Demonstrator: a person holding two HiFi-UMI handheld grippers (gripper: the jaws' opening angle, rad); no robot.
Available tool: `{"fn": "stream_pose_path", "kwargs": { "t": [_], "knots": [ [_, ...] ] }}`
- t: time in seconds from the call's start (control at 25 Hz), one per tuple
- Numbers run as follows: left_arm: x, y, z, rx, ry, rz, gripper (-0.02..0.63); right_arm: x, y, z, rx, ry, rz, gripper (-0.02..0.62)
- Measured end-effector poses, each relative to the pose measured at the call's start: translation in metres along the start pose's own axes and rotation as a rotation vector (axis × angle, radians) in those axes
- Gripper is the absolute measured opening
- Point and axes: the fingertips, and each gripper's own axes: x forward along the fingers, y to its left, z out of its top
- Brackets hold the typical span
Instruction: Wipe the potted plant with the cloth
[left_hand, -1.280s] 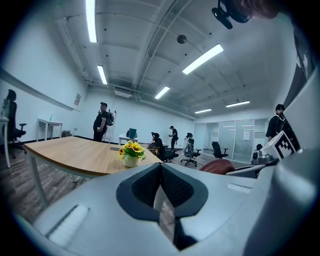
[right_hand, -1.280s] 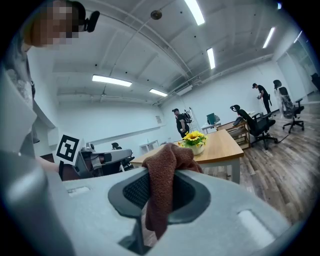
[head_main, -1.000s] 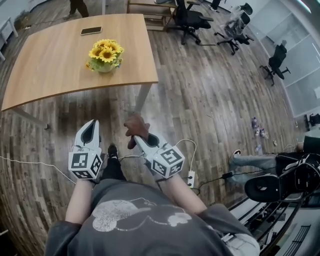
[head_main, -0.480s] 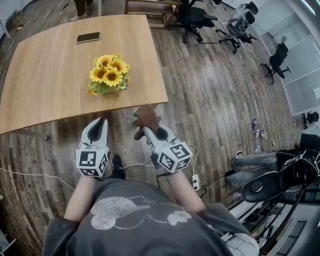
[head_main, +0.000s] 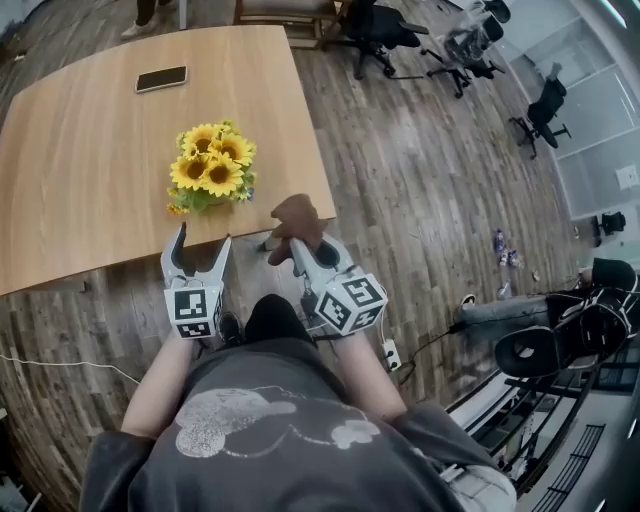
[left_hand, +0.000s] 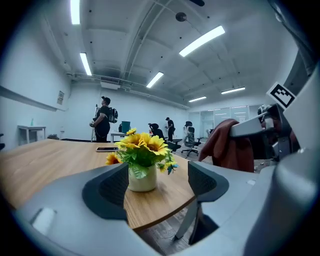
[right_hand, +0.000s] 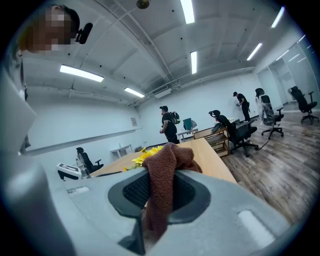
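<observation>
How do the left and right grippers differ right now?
The left gripper has its jaws apart and opening, gripping nothing; the right gripper is shut on the brown cloth. The left gripper looks straight at the potted plant; the right gripper sees it off to the left of the cloth. Both point toward the table.

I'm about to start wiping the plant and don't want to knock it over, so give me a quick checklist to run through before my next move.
1. Cloth gripped by right gripper: ok, fingers shut on it.
2. Left gripper free to steady the pot: ok, fingers opening, nothing between them.
3. Potted plant upright on table: ok.
4. Grippers at the plant: not ok, neither touches it yet.
5. Phone clear of the plant: ok, far end.
</observation>
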Motion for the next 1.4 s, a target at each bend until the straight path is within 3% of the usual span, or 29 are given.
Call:
{"fn": "stream_pose_path", "kwargs": {
  "t": [0.4, 0.52, 0.64, 0.8, 1.08, 1.4],
  "knots": [
    [0.070, 0.008, -0.035, 0.015, 0.122, 0.049, 0.511, 0.045, -0.047, 0.013, 0.011, 0.046, 0.056, 0.060],
    [0.095, 0.019, -0.041, 0.035, 0.148, 0.083, 0.512, 0.072, -0.068, 0.024, 0.014, 0.065, 0.078, 0.060],
    [0.103, 0.030, -0.044, 0.030, 0.154, 0.108, 0.511, 0.091, -0.078, 0.020, 0.006, 0.099, 0.103, 0.060],
    [0.092, 0.038, -0.046, 0.097, 0.160, 0.111, 0.511, 0.105, -0.078, 0.012, -0.018, 0.134, 0.139, 0.060],
    [0.107, 0.051, -0.046, 0.097, 0.175, 0.152, 0.503, 0.158, -0.087, 0.001, -0.072, 0.221, 0.254, 0.060],
    [0.109, 0.055, -0.046, 0.102, 0.192, 0.157, 0.399, 0.208, -0.077, -0.015, -0.136, 0.322, 0.379, 0.060]
  ]
}}
